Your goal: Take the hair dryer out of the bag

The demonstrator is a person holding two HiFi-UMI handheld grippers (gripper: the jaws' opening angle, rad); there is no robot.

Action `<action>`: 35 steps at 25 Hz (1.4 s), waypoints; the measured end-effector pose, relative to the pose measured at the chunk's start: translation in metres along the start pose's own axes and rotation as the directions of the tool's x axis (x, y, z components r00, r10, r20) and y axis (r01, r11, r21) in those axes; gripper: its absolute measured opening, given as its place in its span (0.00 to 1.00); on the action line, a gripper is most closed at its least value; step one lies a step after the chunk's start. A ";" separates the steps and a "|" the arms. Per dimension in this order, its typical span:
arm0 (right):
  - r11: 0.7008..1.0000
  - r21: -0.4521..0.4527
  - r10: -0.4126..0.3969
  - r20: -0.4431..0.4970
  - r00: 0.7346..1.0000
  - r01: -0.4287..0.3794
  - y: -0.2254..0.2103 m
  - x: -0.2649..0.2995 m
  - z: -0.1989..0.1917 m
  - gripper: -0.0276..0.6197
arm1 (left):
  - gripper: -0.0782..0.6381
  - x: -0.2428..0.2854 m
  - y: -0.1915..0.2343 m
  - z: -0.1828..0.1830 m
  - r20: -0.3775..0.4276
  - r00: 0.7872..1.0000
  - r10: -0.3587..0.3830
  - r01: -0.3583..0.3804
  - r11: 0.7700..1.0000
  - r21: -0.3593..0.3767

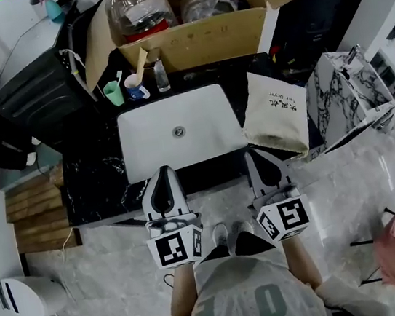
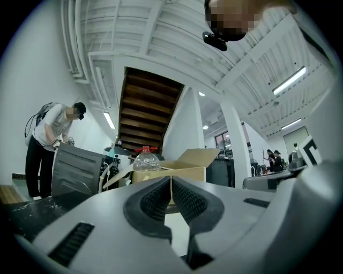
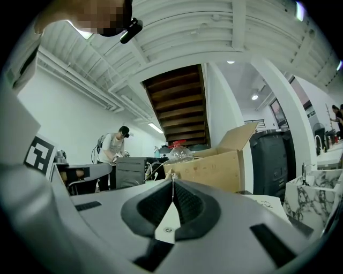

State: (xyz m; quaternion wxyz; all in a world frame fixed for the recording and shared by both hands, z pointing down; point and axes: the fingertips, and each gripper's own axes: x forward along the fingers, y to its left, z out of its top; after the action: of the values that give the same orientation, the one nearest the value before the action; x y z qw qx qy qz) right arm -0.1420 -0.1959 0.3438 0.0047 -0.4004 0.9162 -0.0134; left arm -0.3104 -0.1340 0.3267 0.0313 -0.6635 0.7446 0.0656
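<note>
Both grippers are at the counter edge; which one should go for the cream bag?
Right. The right gripper sits right by the cream bag, while the left gripper faces the white sink, further away. Both are shut and empty, so it likely must open first.

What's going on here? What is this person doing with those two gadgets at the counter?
A person stands at a black counter with tongs in each hand. The left tongs and the right tongs are both shut and empty, held at the counter's front edge by the white sink. The cream cloth bag lies to the right of the sink, untouched, and no hair dryer shows yet.
</note>
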 end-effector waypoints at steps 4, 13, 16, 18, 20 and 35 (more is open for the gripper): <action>1.000 0.021 0.018 -0.017 1.000 -0.017 -0.007 0.013 -0.008 0.09 | 0.15 0.010 0.004 -0.010 -0.032 0.999 0.030 -0.030 0.999 0.016; 0.996 0.036 0.080 -0.034 0.996 -0.078 -0.013 0.029 -0.017 0.09 | 0.15 0.016 -0.002 -0.018 -0.035 0.997 0.066 -0.065 0.997 0.035; 0.994 0.047 0.104 -0.049 0.993 -0.102 -0.012 0.033 -0.022 0.09 | 0.15 0.020 -0.004 -0.017 -0.032 0.998 0.051 -0.050 0.999 0.015; 0.989 0.071 0.136 -0.055 0.989 -0.132 -0.010 0.036 -0.025 0.13 | 0.19 0.024 -0.005 -0.017 -0.028 0.999 0.034 -0.034 0.999 0.008; 0.983 0.107 0.155 -0.067 0.986 -0.147 -0.011 0.039 -0.030 0.50 | 0.49 0.029 -0.010 -0.019 -0.027 1.000 0.006 -0.006 1.000 0.026; 0.987 0.155 -0.019 -0.080 0.997 0.032 -0.079 0.021 -0.040 0.53 | 0.55 0.063 -0.061 -0.037 -0.087 0.988 -0.131 0.141 0.983 0.120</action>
State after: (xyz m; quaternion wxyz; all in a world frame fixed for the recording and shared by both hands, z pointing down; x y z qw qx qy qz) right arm -0.0990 -0.2647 0.3859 0.0000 -0.4096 0.9067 -0.1007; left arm -0.2561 -0.2077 0.3510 0.0483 -0.7116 0.7008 -0.0099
